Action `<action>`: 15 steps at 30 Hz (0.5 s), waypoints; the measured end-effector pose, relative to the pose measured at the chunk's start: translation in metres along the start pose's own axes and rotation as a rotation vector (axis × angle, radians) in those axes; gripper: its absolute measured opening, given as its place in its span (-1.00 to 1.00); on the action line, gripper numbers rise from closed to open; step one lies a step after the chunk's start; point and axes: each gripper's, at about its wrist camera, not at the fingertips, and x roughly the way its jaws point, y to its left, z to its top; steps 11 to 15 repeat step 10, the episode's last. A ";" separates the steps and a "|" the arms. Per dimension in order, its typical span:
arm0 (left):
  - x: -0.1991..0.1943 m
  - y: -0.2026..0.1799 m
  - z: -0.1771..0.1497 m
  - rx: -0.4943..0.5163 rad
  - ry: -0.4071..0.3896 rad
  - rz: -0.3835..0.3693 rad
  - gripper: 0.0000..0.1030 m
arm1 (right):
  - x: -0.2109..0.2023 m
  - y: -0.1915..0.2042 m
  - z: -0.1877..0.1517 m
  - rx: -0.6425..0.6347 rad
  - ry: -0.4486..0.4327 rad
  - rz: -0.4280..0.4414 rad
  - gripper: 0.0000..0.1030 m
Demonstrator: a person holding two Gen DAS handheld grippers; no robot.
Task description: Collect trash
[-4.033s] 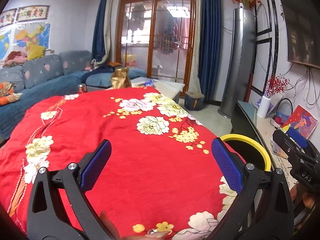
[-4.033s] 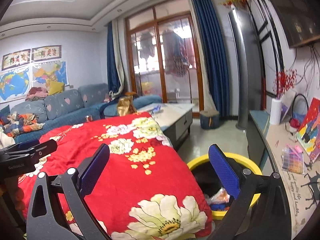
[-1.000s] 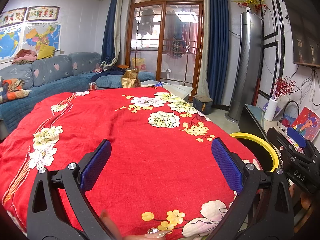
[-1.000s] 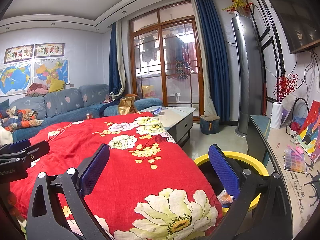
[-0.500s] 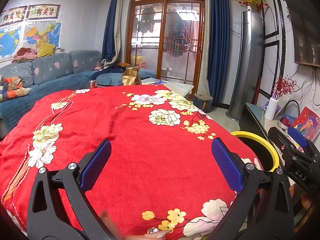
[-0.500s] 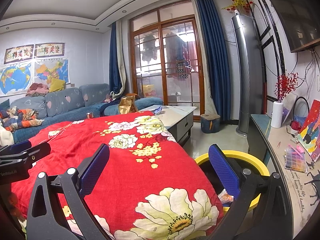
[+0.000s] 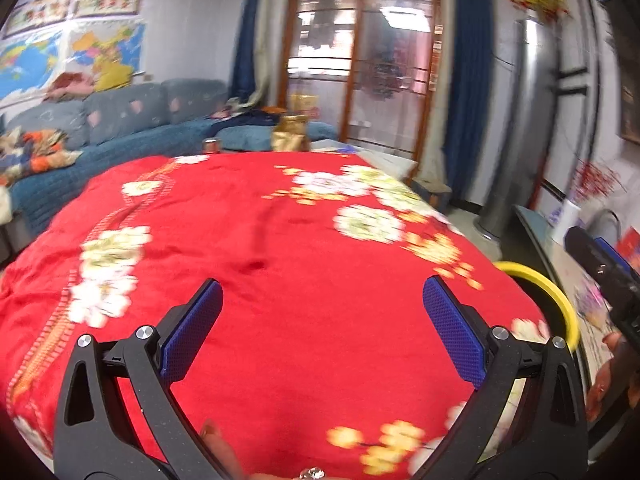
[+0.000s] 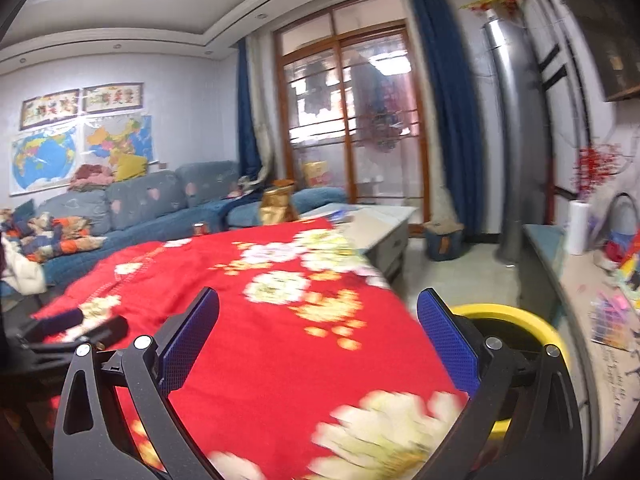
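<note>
My left claw (image 7: 322,332) and right claw (image 8: 318,338) are both spread wide and empty, above the red floral cover (image 7: 280,248). The yellow-rimmed trash bin (image 8: 516,320) stands just beside the cover's right edge; both views blurred

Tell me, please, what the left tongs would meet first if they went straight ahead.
Probably the red floral cloth: the open left tongs point low across it with nothing between. Depth is blurred, so they might skim over it.
</note>
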 end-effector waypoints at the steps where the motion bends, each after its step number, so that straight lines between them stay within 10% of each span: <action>1: 0.000 0.013 0.006 -0.020 -0.001 0.024 0.79 | 0.006 0.008 0.005 0.009 0.009 0.026 0.87; 8: 0.017 0.221 0.035 -0.181 0.121 0.438 0.79 | 0.136 0.190 0.014 -0.053 0.424 0.372 0.87; 10: 0.027 0.272 0.030 -0.229 0.185 0.473 0.79 | 0.175 0.258 -0.006 -0.122 0.573 0.447 0.87; 15: 0.027 0.272 0.030 -0.229 0.185 0.473 0.79 | 0.175 0.258 -0.006 -0.122 0.573 0.447 0.87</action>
